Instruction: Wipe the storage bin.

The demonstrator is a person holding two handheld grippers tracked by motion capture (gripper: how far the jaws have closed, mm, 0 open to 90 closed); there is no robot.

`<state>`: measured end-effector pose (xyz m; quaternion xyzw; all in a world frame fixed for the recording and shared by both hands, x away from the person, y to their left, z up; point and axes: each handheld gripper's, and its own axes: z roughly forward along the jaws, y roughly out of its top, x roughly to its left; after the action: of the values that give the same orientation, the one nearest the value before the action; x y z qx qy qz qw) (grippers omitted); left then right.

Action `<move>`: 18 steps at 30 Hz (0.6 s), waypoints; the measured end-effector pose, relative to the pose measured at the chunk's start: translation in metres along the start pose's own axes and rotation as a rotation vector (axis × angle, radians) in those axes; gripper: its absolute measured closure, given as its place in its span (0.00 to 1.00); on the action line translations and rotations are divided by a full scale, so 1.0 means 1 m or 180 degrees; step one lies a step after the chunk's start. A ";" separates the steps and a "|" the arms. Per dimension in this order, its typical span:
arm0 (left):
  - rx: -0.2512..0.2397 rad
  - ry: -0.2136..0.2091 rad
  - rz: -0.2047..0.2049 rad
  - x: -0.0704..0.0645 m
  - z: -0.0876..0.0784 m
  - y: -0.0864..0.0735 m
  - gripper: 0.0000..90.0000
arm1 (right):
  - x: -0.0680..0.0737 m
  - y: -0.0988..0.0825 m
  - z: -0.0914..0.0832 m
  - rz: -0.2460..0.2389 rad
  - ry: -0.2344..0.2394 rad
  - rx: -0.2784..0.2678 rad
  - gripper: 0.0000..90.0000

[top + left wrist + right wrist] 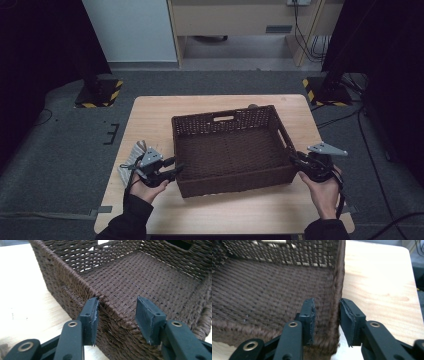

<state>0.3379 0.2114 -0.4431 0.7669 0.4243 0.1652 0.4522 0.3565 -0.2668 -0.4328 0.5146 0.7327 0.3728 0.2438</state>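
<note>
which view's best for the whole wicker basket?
High view: the whole wicker basket, all four walls, sits on the table. Left gripper view shows one near corner and the floor; right gripper view one side wall.

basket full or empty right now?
Empty. The wicker basket shows bare woven floor in the high view and both gripper views; nothing lies inside.

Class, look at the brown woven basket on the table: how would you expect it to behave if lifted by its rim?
The woven basket holds nothing, so it is probably light. Its wicker walls stand upright, suggesting fair stiffness, though the rim may flex. The rough weave should resist slipping; the low, wide shape looks unlikely to tip.
</note>
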 end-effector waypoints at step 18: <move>-0.0061 0.0038 -0.0003 0.006 0.007 0.004 0.57 | -0.004 0.011 0.005 0.0018 -0.0061 -0.0155 0.69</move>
<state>0.3475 0.2113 -0.4442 0.7613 0.4258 0.1737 0.4571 0.3675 -0.2667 -0.4276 0.5141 0.7196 0.3862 0.2622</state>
